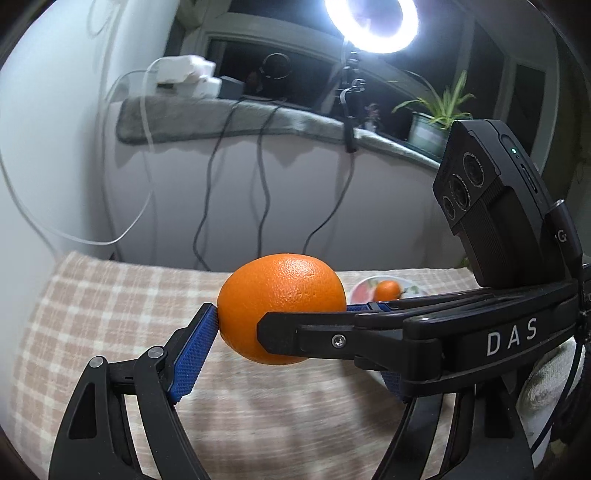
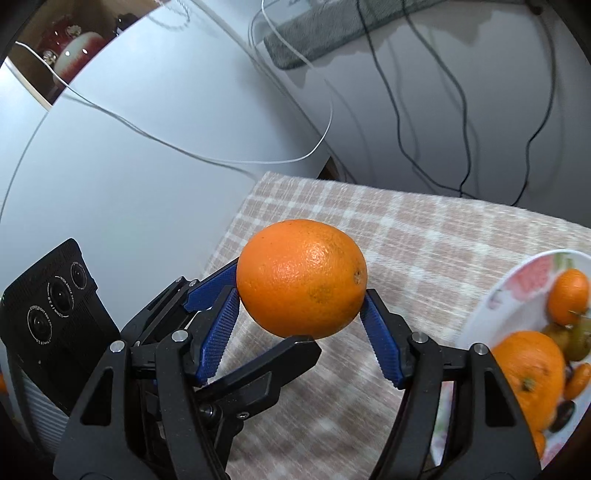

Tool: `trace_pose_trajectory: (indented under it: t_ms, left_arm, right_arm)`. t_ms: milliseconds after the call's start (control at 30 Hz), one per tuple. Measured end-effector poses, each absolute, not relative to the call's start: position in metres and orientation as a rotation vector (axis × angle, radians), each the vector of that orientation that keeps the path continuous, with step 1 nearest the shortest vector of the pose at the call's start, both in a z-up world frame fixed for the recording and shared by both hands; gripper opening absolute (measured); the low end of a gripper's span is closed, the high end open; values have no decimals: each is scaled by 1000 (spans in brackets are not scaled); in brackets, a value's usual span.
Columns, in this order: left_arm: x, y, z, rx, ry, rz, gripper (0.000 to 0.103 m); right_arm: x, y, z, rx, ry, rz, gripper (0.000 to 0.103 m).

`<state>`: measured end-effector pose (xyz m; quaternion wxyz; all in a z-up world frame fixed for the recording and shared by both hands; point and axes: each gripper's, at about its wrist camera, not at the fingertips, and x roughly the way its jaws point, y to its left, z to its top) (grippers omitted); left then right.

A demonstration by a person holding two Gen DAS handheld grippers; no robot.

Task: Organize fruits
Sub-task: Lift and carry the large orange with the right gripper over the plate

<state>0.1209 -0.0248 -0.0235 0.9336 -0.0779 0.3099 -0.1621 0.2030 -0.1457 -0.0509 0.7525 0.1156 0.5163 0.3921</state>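
A large orange hangs above the checked tablecloth, gripped by both grippers at once. My left gripper is shut on it with blue pads on its left and right sides. My right gripper is shut on it too, its blue pads against the sides. In the left wrist view the right gripper's black finger crosses in front of the orange. A white flowered plate at the right holds several fruits, among them a small mandarin and a big orange.
The checked tablecloth covers the table, which ends at a white wall with hanging cables. A ring light and a potted plant stand on the sill behind. A white cloth lies at the right.
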Motion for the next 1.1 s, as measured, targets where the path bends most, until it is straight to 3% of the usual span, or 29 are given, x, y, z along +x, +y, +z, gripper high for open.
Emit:
trace_pose_trajectory:
  t_ms: [567, 1100]
  left_arm:
    - [115, -124, -4, -84, 612, -511, 78]
    - [122, -205, -21, -27, 680, -630, 78]
  right_arm:
    - [186, -266, -22, 288, 1048, 707, 71]
    - [184, -354, -43, 388, 1064, 578, 71]
